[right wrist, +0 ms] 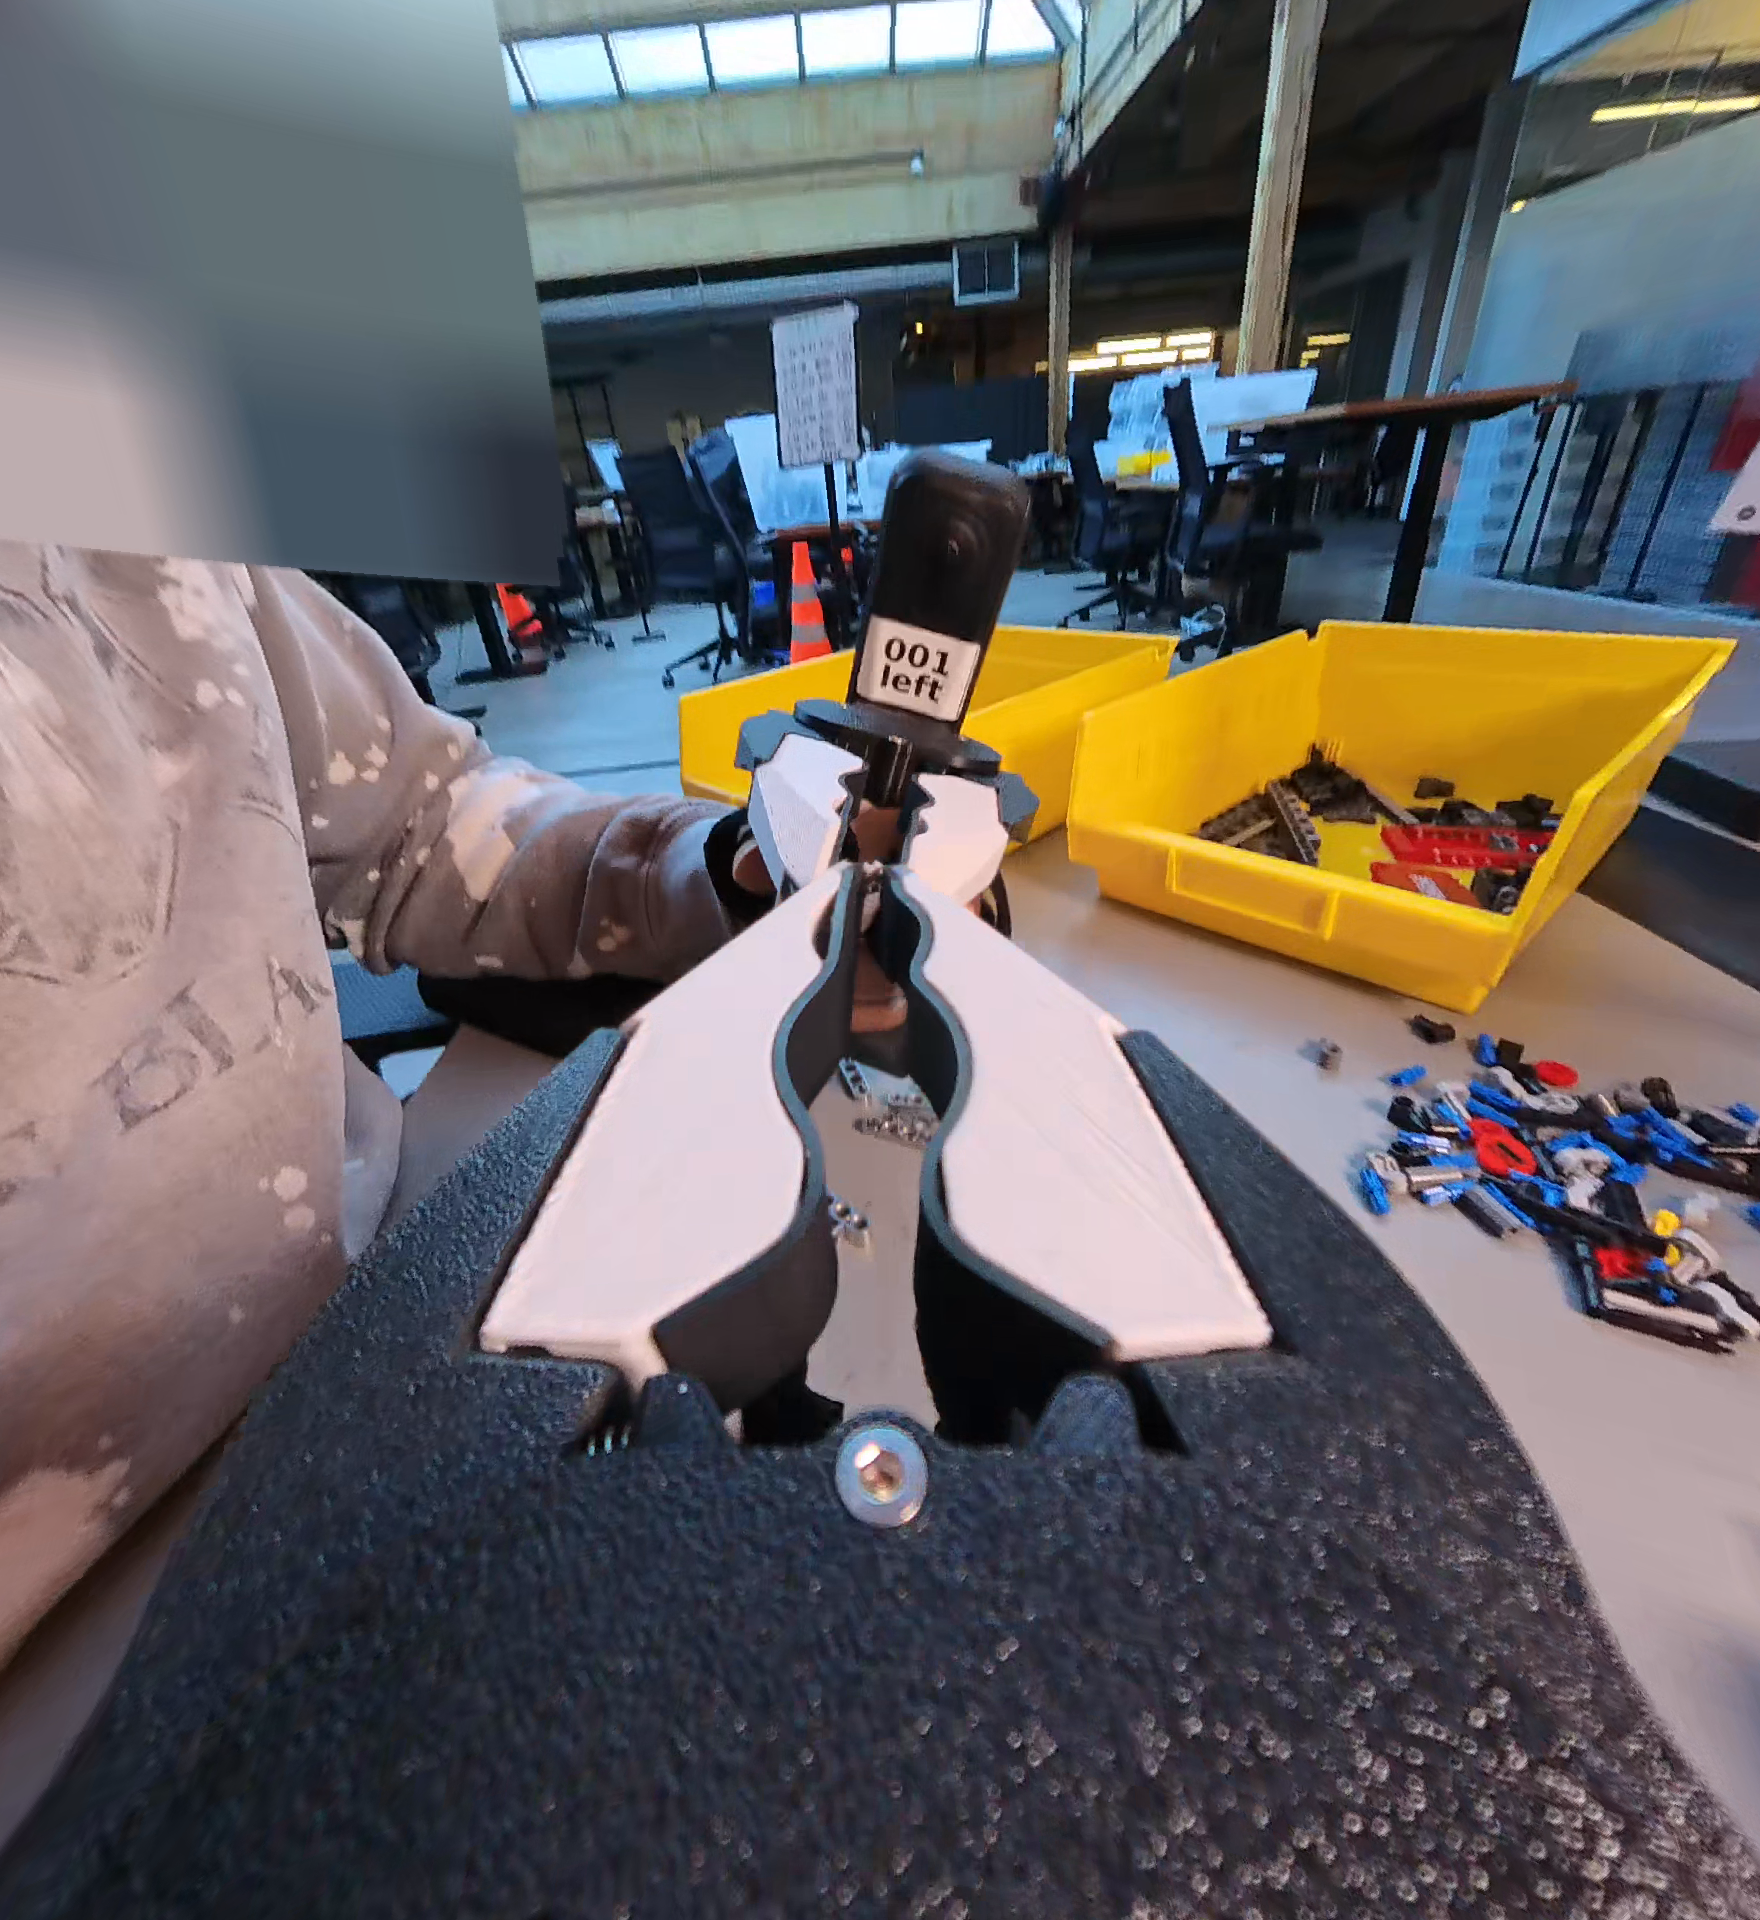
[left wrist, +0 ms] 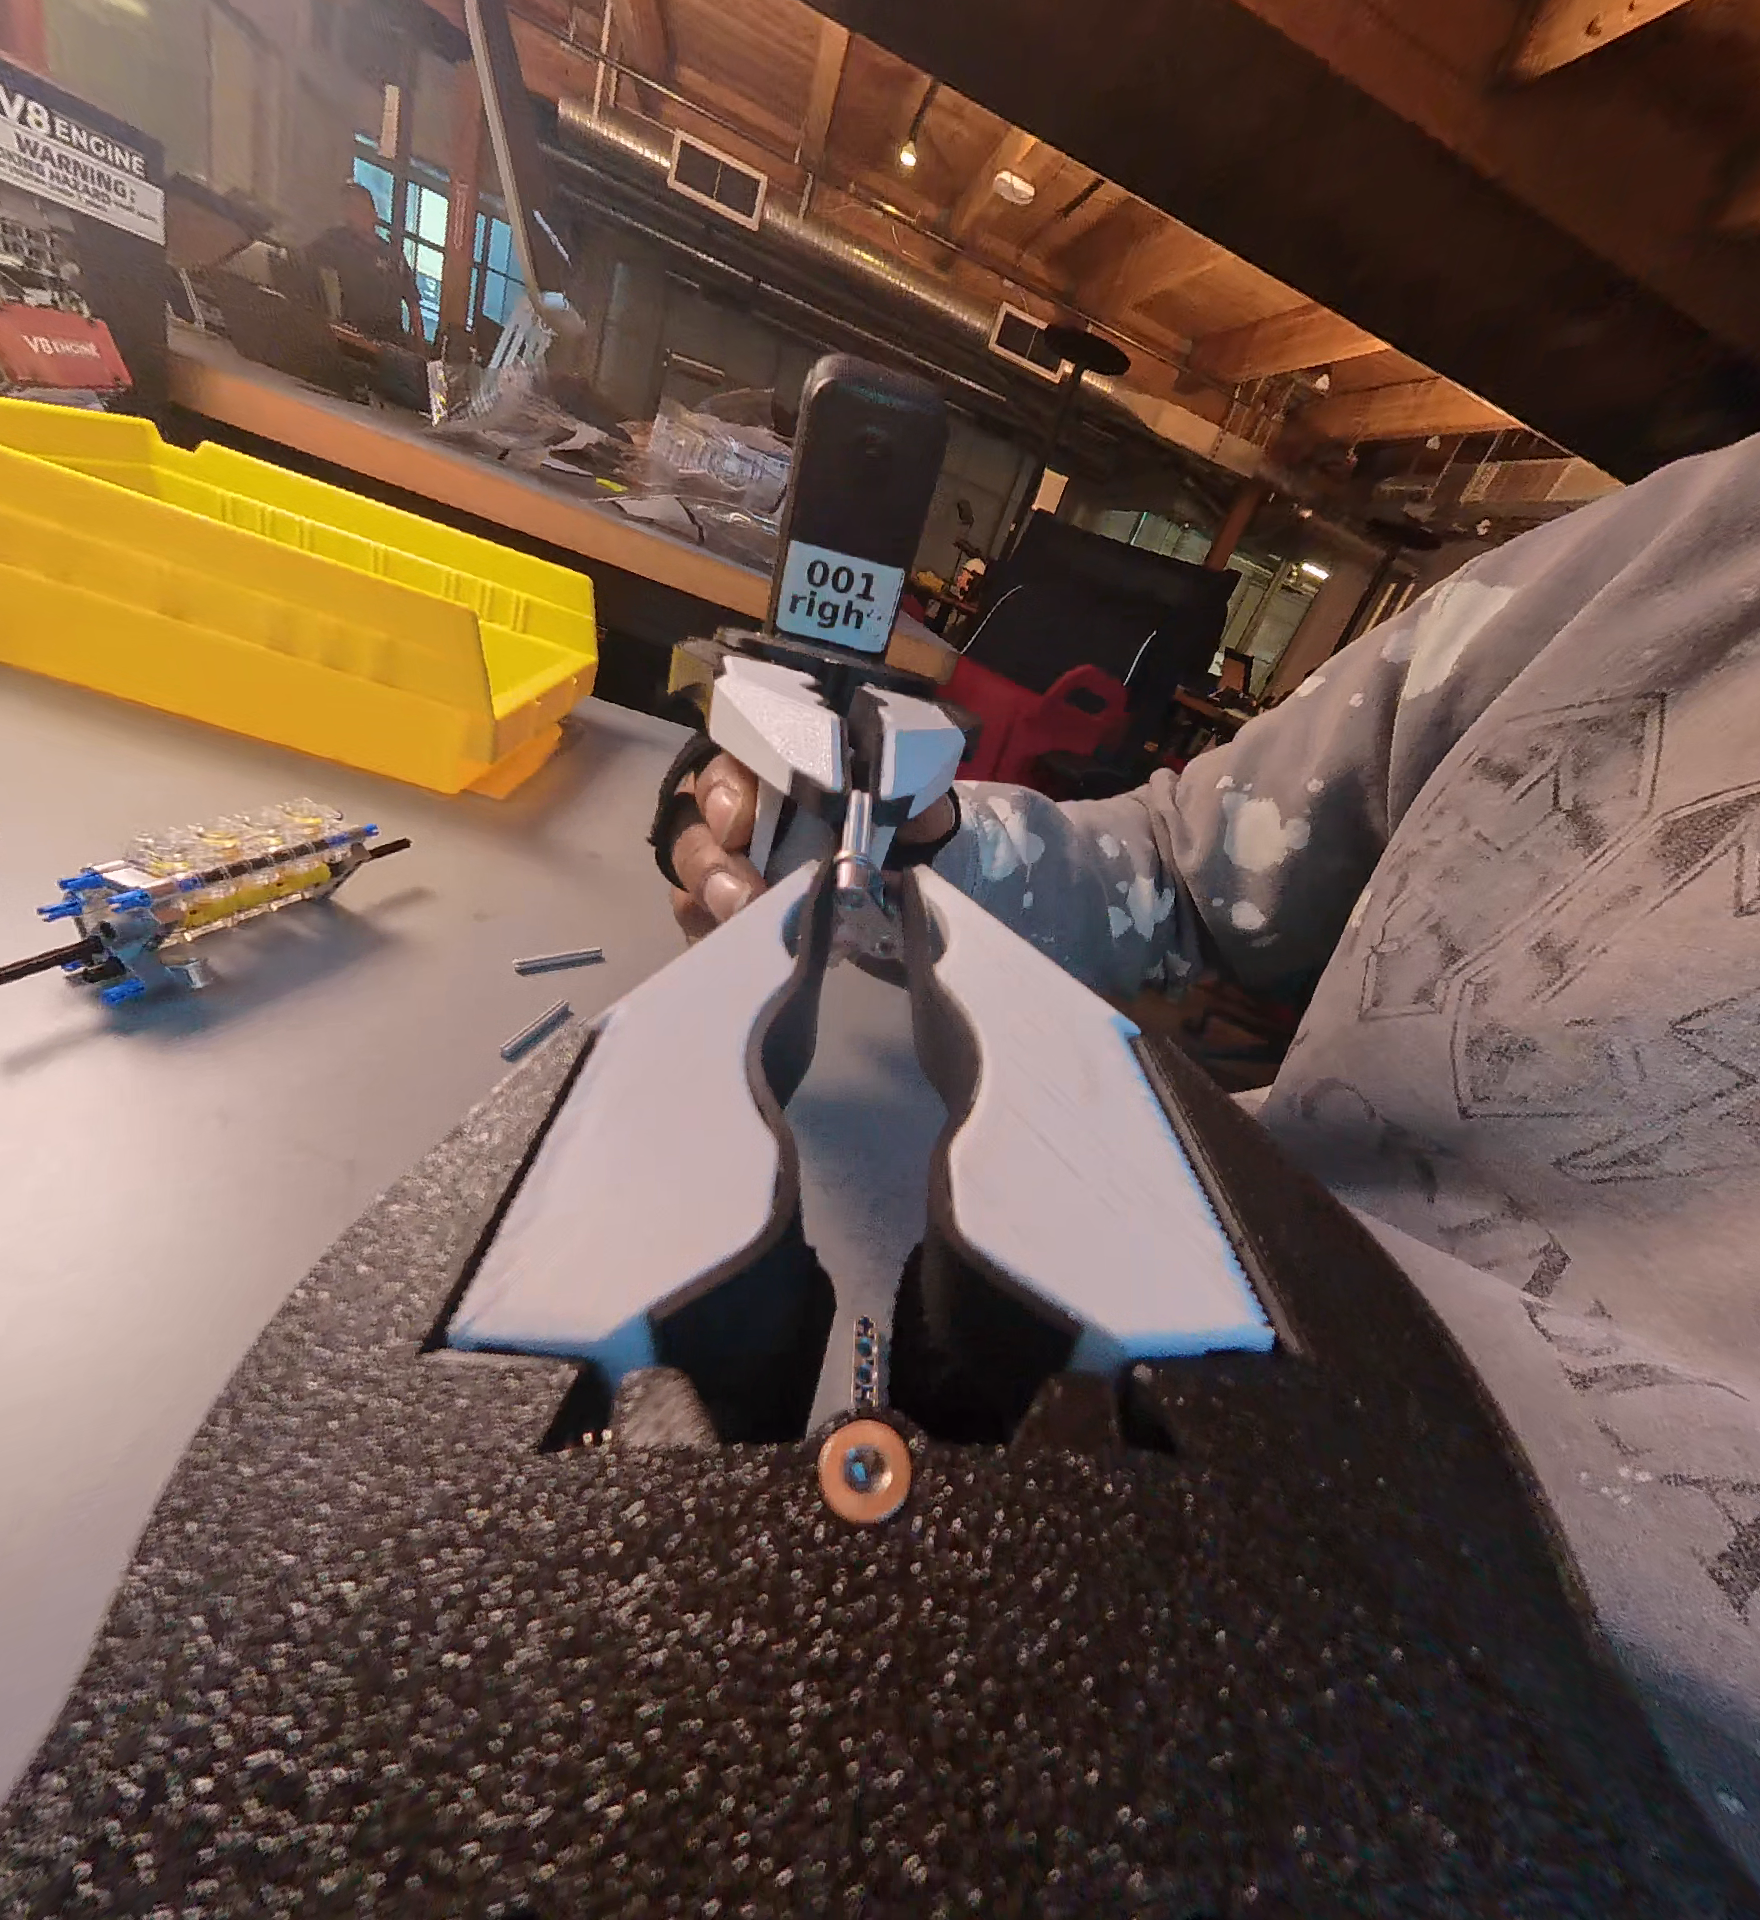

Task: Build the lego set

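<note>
Left wrist view: left gripper (left wrist: 860, 896) and right gripper (right wrist: 863, 881) meet tip to tip, both pinching one small shiny silver pin (left wrist: 853, 847) above the grey table (left wrist: 128, 1195).

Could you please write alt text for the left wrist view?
The left claw and the facing right claw together pinch a small metal pin assembly above a grey table. A partly built brick engine model and yellow bins sit left.
</note>
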